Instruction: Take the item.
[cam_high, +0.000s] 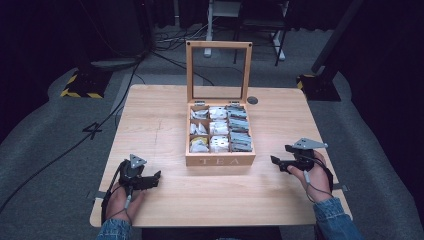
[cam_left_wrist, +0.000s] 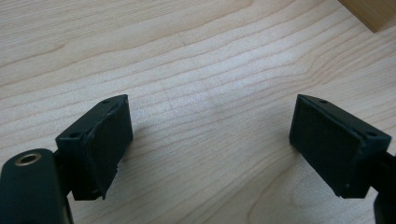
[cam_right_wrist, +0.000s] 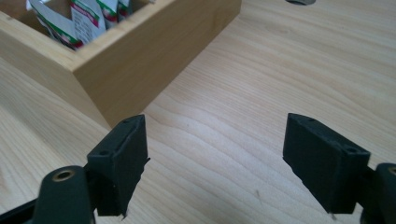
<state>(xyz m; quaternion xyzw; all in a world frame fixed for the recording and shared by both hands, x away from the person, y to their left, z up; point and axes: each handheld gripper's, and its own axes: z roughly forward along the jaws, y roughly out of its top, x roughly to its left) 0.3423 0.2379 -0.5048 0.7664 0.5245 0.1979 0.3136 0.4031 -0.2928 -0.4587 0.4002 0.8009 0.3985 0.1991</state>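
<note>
Wood table (cam_high: 150, 115) on grey carpet (cam_high: 45, 125), dark room beyond

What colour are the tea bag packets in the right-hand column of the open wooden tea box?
Grey packets in the wooden tea box, clearest in the high view.

The right gripper (cam_right_wrist: 215, 163) is seen at the bottom of the frame, its two black jaws set wide apart with nothing held between them. Bare table (cam_right_wrist: 261, 84) is seen in the gap, pale wood with the grain running across. A wooden box (cam_right_wrist: 135, 60) occupies the upper left of the frame, one corner turned toward the camera and lying just above the left jaw. Packets (cam_right_wrist: 84, 21) with red and green print are seen upright inside the box at the top left. A dark round mark (cam_right_wrist: 299, 2) is cut off by the top edge, upper right.
</note>
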